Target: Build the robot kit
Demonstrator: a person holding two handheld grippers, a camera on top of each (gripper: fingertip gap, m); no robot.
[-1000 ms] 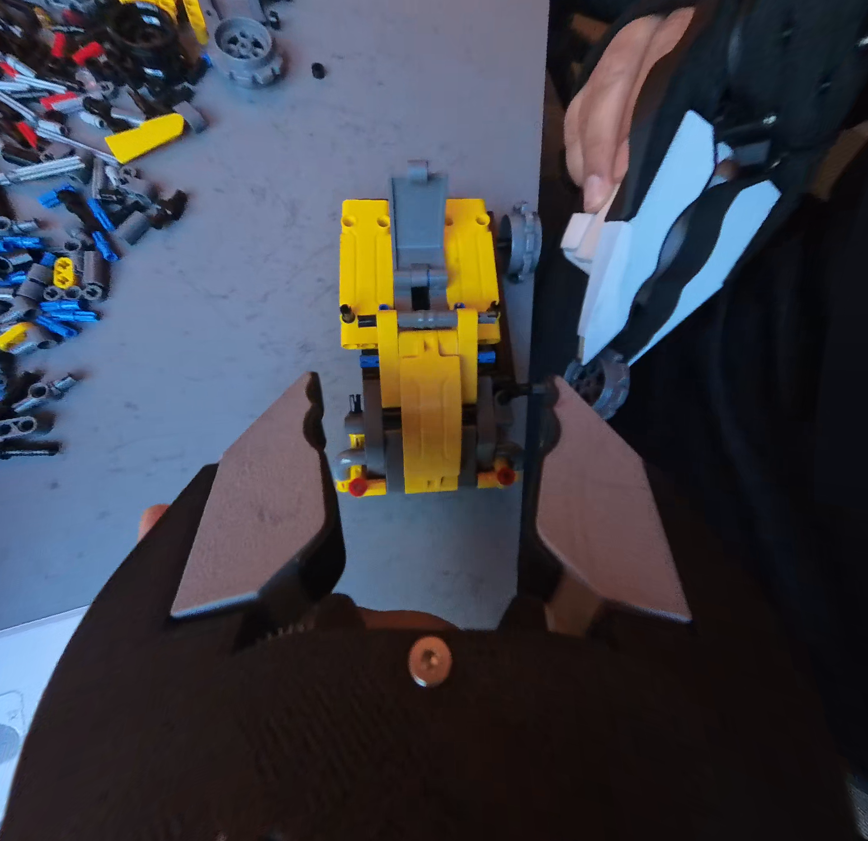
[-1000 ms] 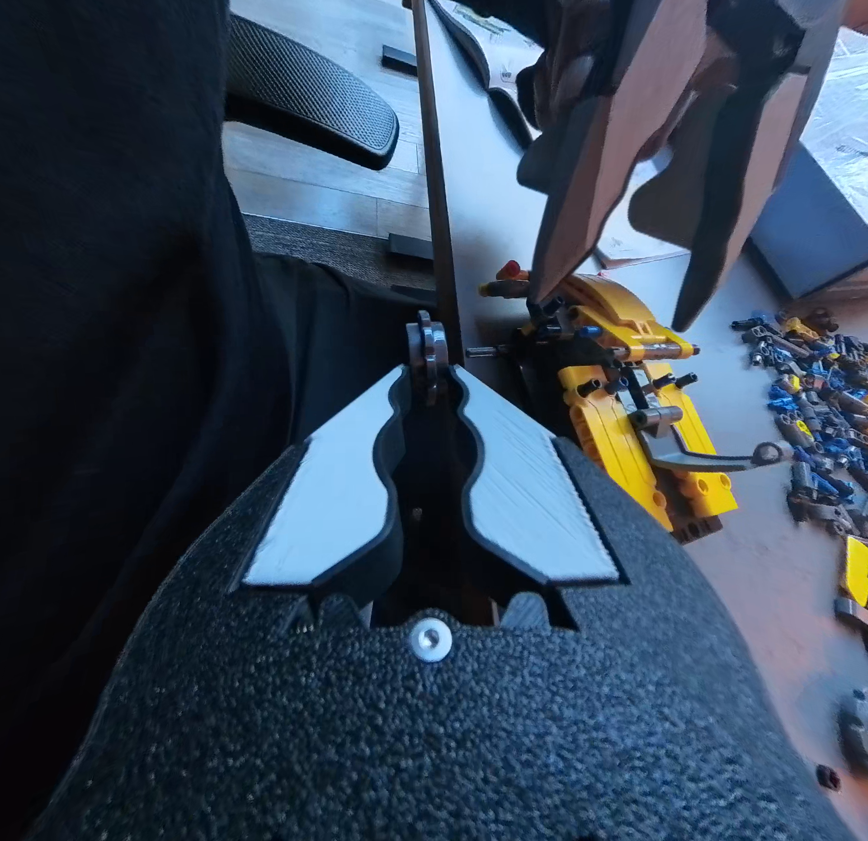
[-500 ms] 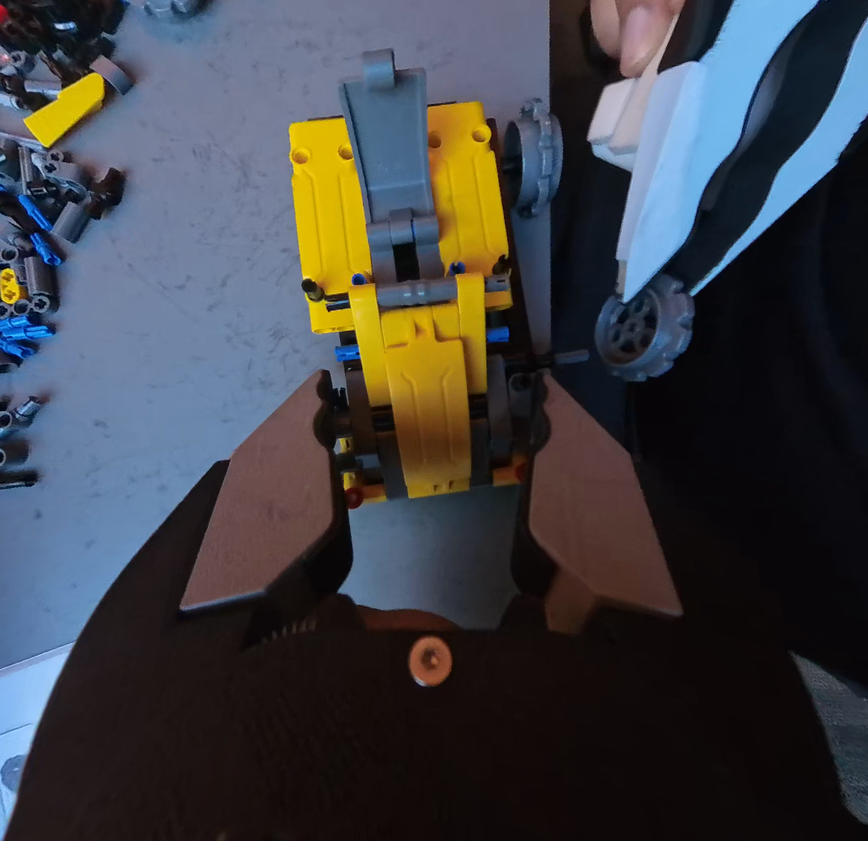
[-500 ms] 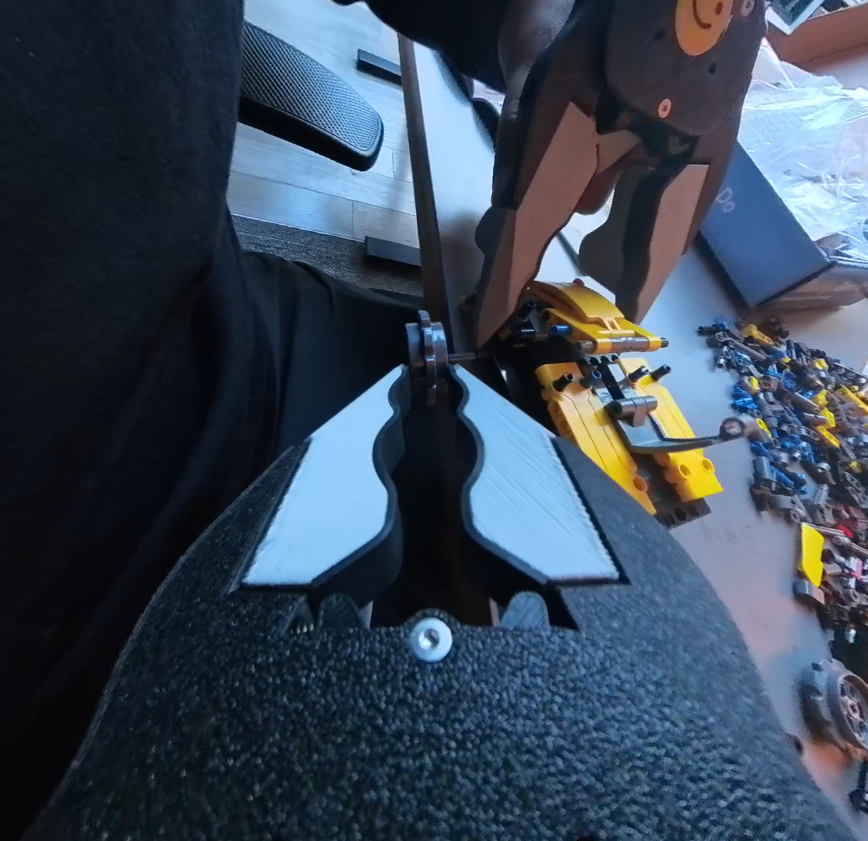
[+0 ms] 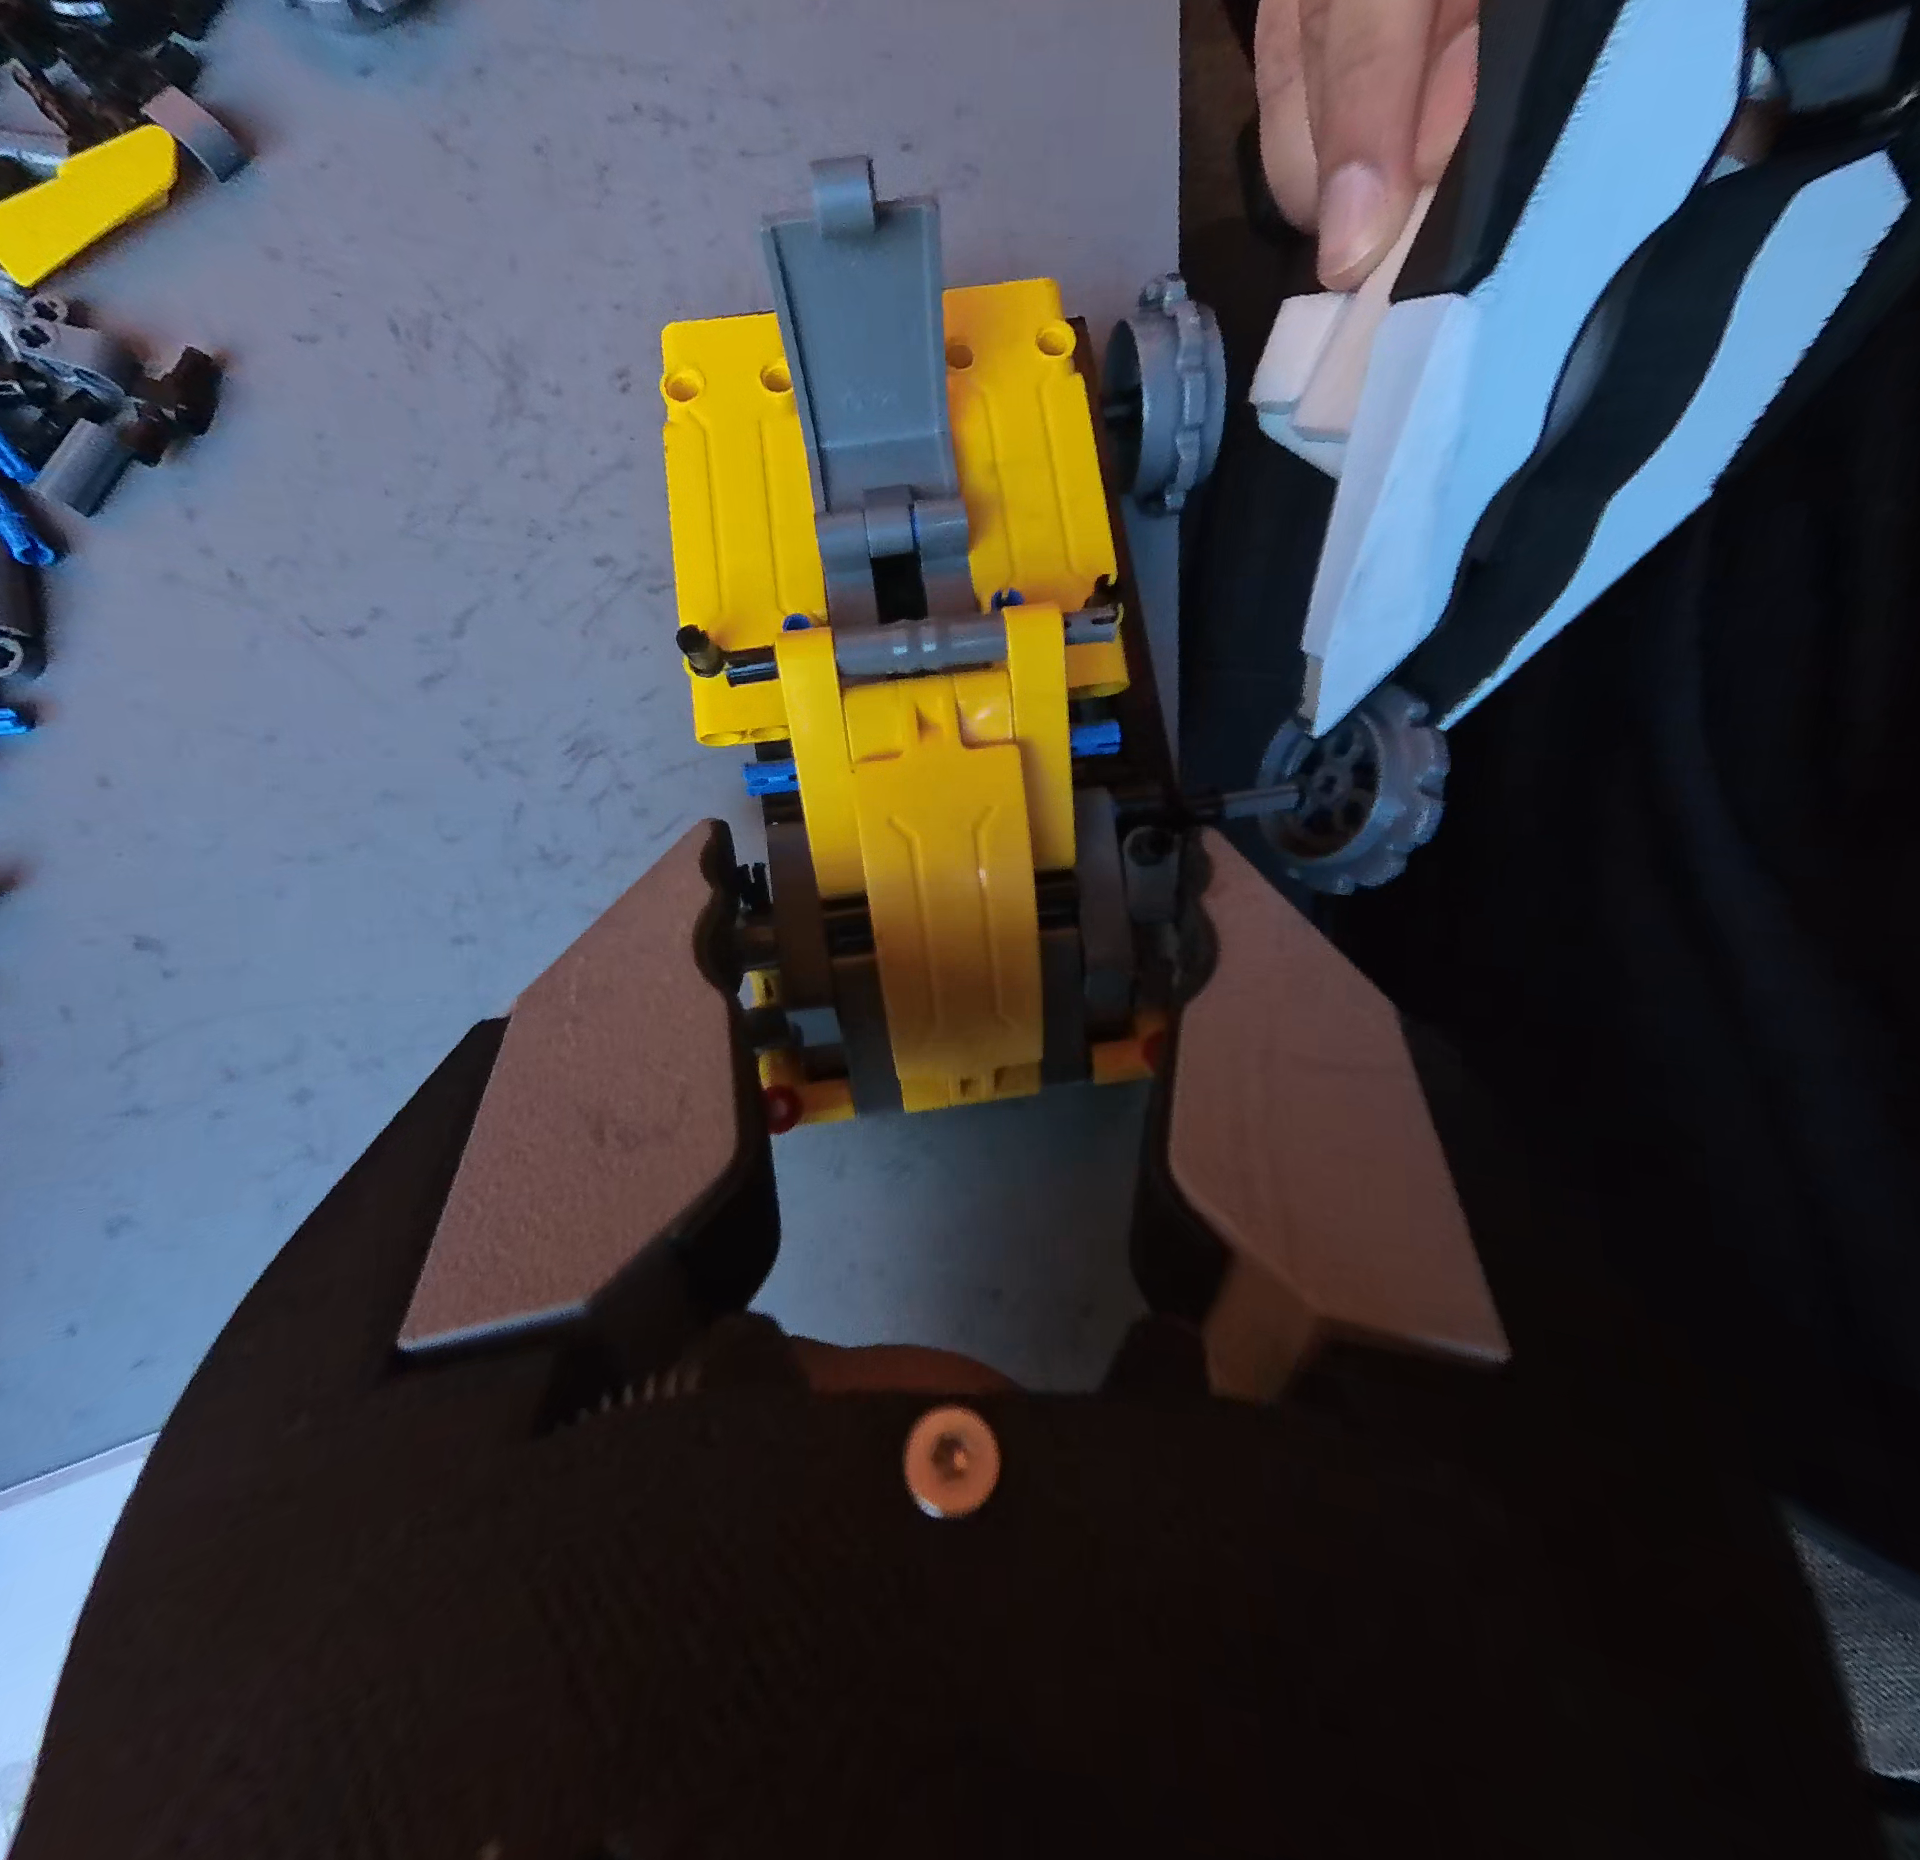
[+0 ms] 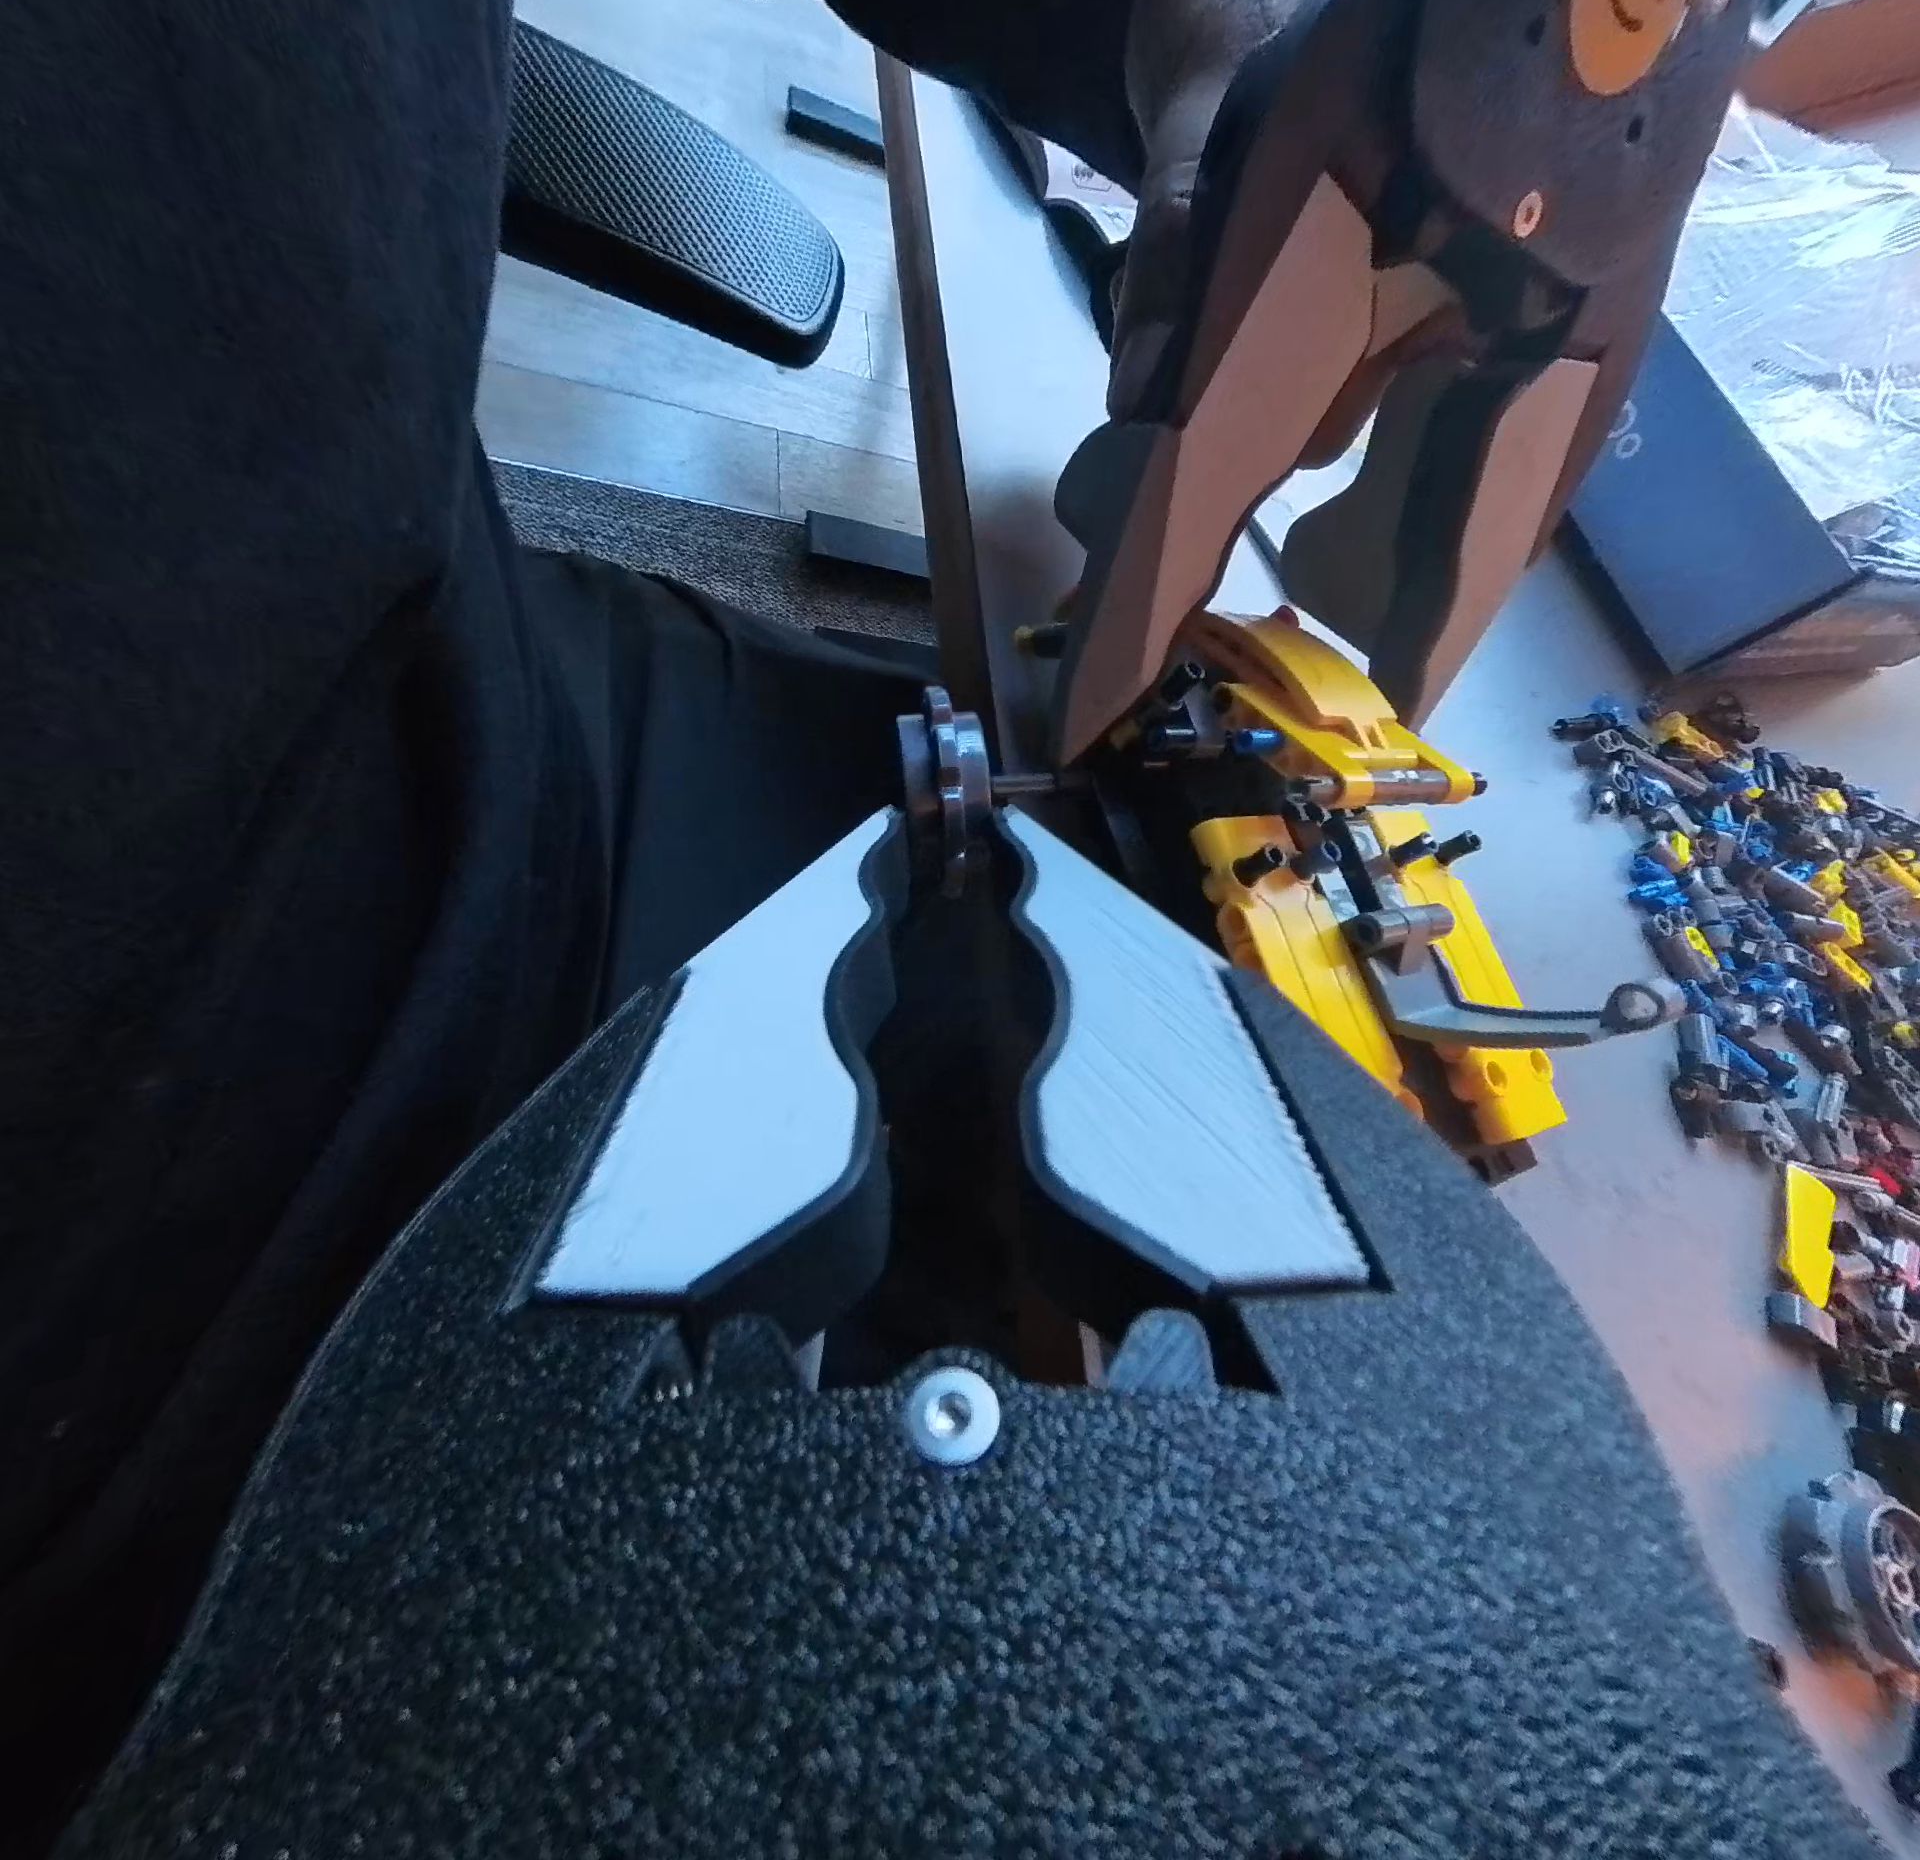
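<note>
A yellow and grey brick vehicle model [image 5: 935, 771] lies on the grey table [image 5: 416, 667] by its right edge. My left gripper [image 5: 956, 906], with brown pads, is shut on the model's near end, one finger on each side. It also shows in the right wrist view [image 6: 1247, 688]. My right gripper [image 6: 948, 823], with white pads, is shut on a grey wheel [image 6: 943, 771] just off the table edge. The wheel [image 5: 1351, 802] sits at the tip of a thin black axle [image 5: 1236, 800] sticking out of the model's side. A second grey wheel [image 5: 1169, 397] is fitted farther along the same side.
Several loose small parts [image 6: 1766, 927] lie in a pile on the table, at the left in the left wrist view [image 5: 83, 408]. A loose yellow panel [image 5: 83, 200] and a loose wheel [image 6: 1860, 1571] lie there. A dark box [image 6: 1714, 522] stands behind. A chair armrest [image 6: 665, 241] is beyond the edge. The loose yellow panel [image 5: 83, 200] is closer to my left gripper, around 15 cm from its tips; the right tips are 25 cm off. Look for it in the right wrist view [image 6: 1807, 1228] too.
My left gripper has moved down over the model and closed on its sides. My right gripper has brought the wheel in to the tip of the black axle.
</note>
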